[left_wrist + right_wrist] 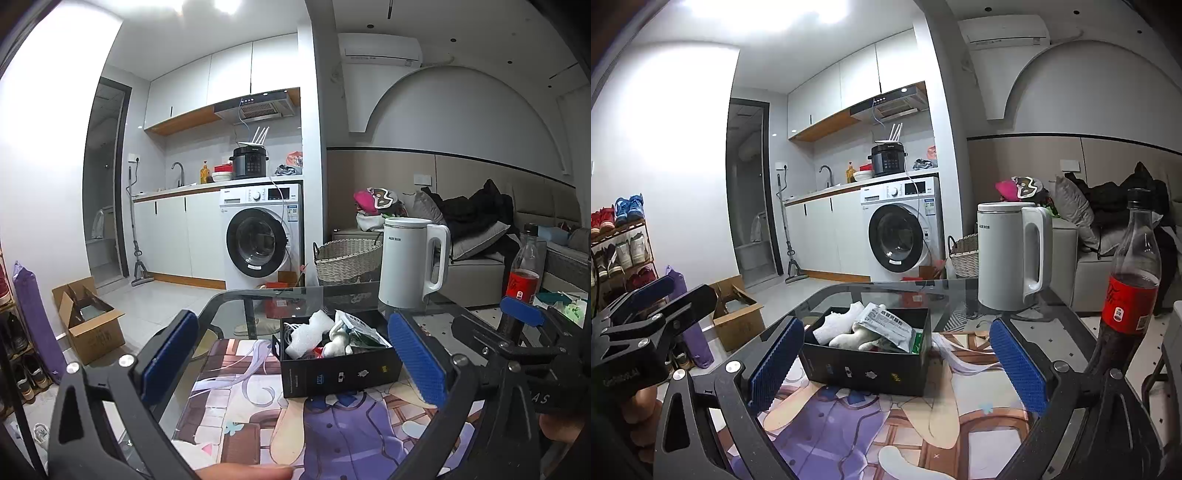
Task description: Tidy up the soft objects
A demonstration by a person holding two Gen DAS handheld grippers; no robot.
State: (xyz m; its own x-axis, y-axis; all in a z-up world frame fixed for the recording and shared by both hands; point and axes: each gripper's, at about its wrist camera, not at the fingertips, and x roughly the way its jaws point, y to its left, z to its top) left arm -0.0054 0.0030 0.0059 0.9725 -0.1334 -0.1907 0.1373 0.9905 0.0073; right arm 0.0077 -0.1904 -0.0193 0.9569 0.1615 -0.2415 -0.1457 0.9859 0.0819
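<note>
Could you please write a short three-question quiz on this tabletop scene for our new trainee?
1. True or false: the black cardboard box on the printed mat is empty.
2. What stands nearer the white electric kettle: A) the dark cola bottle, B) the white washing machine?
3. How do the left gripper and right gripper stand, open or shut?

Key
1. False: it holds white soft items and a packet.
2. A.
3. Both open, holding nothing.
</note>
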